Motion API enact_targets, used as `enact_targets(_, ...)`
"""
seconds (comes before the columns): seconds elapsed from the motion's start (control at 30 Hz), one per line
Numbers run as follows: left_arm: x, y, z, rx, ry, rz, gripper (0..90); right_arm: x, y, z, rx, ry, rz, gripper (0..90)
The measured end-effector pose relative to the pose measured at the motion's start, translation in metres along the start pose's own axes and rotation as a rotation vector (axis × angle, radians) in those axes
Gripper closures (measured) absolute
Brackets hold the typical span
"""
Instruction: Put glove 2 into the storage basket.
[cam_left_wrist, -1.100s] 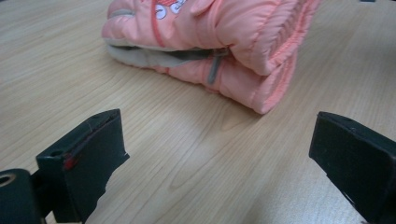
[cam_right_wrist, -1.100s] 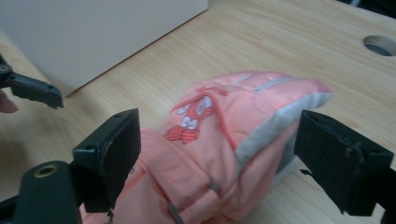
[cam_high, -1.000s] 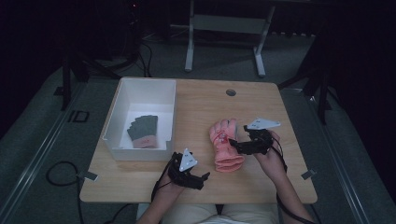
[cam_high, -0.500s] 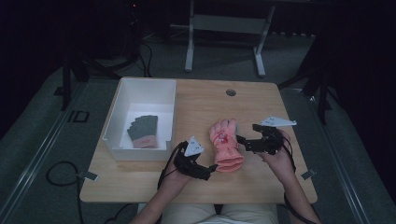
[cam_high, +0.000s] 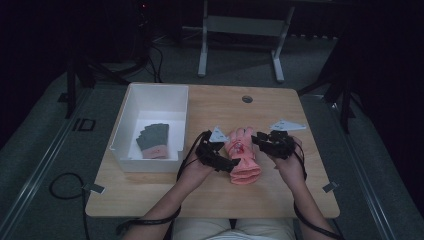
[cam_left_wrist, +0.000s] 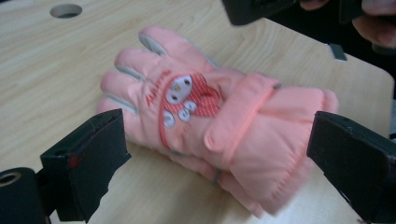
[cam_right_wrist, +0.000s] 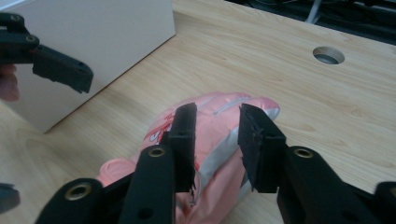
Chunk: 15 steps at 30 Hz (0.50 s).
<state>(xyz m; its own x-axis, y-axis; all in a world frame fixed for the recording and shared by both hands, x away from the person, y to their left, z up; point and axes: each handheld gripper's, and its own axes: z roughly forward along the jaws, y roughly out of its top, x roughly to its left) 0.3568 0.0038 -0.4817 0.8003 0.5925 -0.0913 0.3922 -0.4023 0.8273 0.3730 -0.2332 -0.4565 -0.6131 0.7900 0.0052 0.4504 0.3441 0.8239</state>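
Glove pair: two pink gloves (cam_high: 243, 156) lie stacked on the wooden surface (cam_high: 210, 195), just right of the white bin (cam_high: 131, 105), cuffs toward the person.
Left gripper: the left gripper (cam_left_wrist: 219, 154) stands wide, its jaws either side of the cuff and palm, neither pad touching.
Right gripper: the right gripper (cam_right_wrist: 215, 140) has just been closing and now stands narrow over the finger end; the gloves lie between and below the jaws, and I cannot tell whether the pads press the fabric.
Risk, partial grab: the narrow jaws may pinch the top glove alone, so the lower one stays behind or slides off when lifted.
Risk, slip: padded fabric gives under the pads; a shallow bite on the fingertips could pull free.
Risk, collision: both grippers work close over one small bundle and could knock each other.
Risk, bin: dark gloves (cam_high: 154, 140) already lie in the bin; a loose carry could drop the pink ones short of its wall.
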Motion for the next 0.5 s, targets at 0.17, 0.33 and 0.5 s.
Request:
enact_targets(0.17,0.008,0.01,0.011,0.008,0.016,-0.012,6.0,0.005,-0.001,0.014,0.022,-0.009,0.001,70.1)
enact_targets(0.33,0.013,0.018,0.019,0.011,0.04,-0.024,6.0,0.006,-0.008,0.022,0.032,-0.033,0.002,65.1)
enact_targets(0.5,0.018,0.019,0.027,0.046,0.054,-0.039,6.3,0.001,-0.022,0.028,0.084,-0.037,0.017,61.5)
